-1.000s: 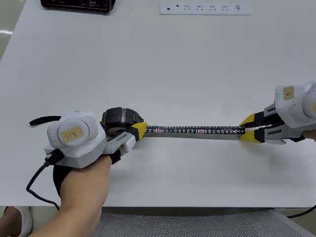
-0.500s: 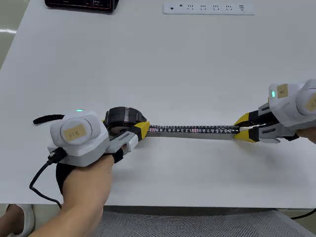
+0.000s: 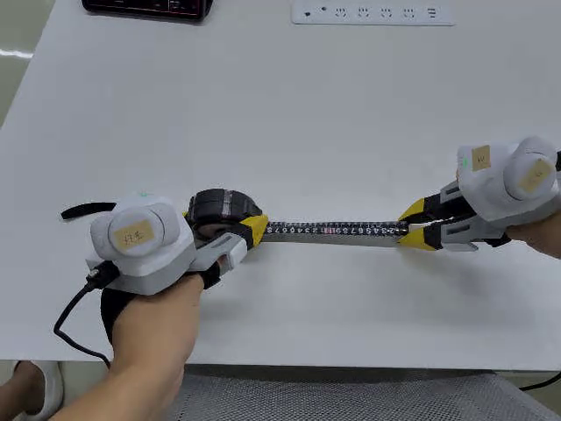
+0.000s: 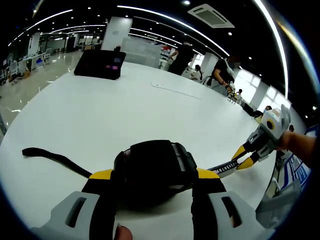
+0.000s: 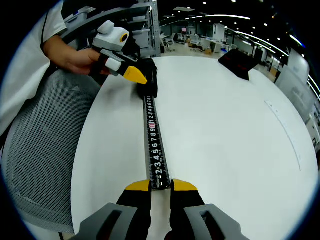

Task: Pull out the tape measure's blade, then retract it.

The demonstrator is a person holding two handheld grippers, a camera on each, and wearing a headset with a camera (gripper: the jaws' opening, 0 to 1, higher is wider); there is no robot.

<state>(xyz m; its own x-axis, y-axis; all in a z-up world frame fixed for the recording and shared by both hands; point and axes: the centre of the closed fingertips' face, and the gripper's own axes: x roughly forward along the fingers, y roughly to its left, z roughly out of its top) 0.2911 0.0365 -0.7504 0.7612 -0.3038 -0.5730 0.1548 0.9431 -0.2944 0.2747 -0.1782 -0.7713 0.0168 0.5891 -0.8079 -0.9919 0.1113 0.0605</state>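
The black tape measure case rests on the white table, and my left gripper is shut on it, jaws either side of the case. A black wrist strap trails off to its left. The blade stretches rightward from the case to my right gripper, which is shut on the blade's end. In the right gripper view the blade runs straight away from my yellow-tipped jaws to the case and the other gripper.
A white power strip lies at the table's far edge, and a black device sits at the far left. A cable hangs from the left gripper over the near edge. A mesh chair seat is below the table front.
My right gripper has moved left toward the case with the blade end in it, so the exposed blade is shorter. The left gripper and case have stayed put.
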